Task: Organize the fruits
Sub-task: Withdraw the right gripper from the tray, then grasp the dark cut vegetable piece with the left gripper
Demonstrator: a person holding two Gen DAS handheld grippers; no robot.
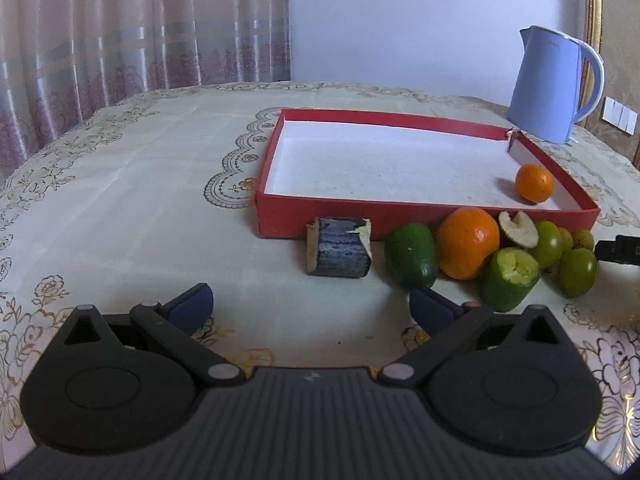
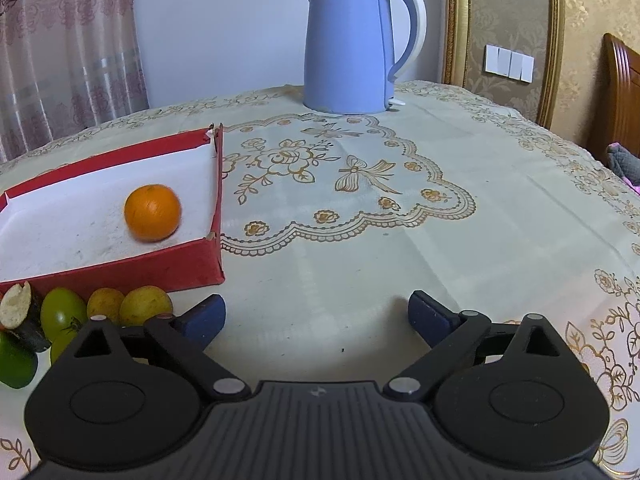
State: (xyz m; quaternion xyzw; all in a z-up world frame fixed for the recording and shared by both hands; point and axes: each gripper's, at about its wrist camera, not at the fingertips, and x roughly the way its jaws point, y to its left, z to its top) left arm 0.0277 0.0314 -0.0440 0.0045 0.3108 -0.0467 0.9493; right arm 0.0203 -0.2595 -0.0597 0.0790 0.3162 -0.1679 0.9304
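So there's one small orange (image 1: 534,182) sitting inside the red tray (image 1: 276,148), down by its near right corner, not touching the walls as far as I can see; the right wrist view shows the same orange (image 2: 152,212) on the white floor of the tray (image 2: 120,270). The rest of the fruit is bunched up on the tablecloth (image 1: 140,200) right against the tray's front wall: a bigger orange (image 1: 467,242), a dark green avocado-looking fruit (image 1: 411,255) touching its left side, a green fruit with a bitten or cut top (image 1: 509,281) in front, a cut piece showing pale flesh (image 1: 518,229), and a few small green ones (image 1: 577,266) off to the right. A dark chunk with a blue-grey skin (image 1: 339,253) lies just left of the pile, also by the tray wall. The left gripper (image 1: 311,306) is spread wide with nothing between its fingers, hovering just short of the pile. The right gripper (image 2: 316,316) is also spread wide and empty, over bare cloth to the right of the tray, with two yellowish fruits (image 2: 146,305) just beside its left finger. A blue kettle (image 2: 352,46) stands at the back of the table.
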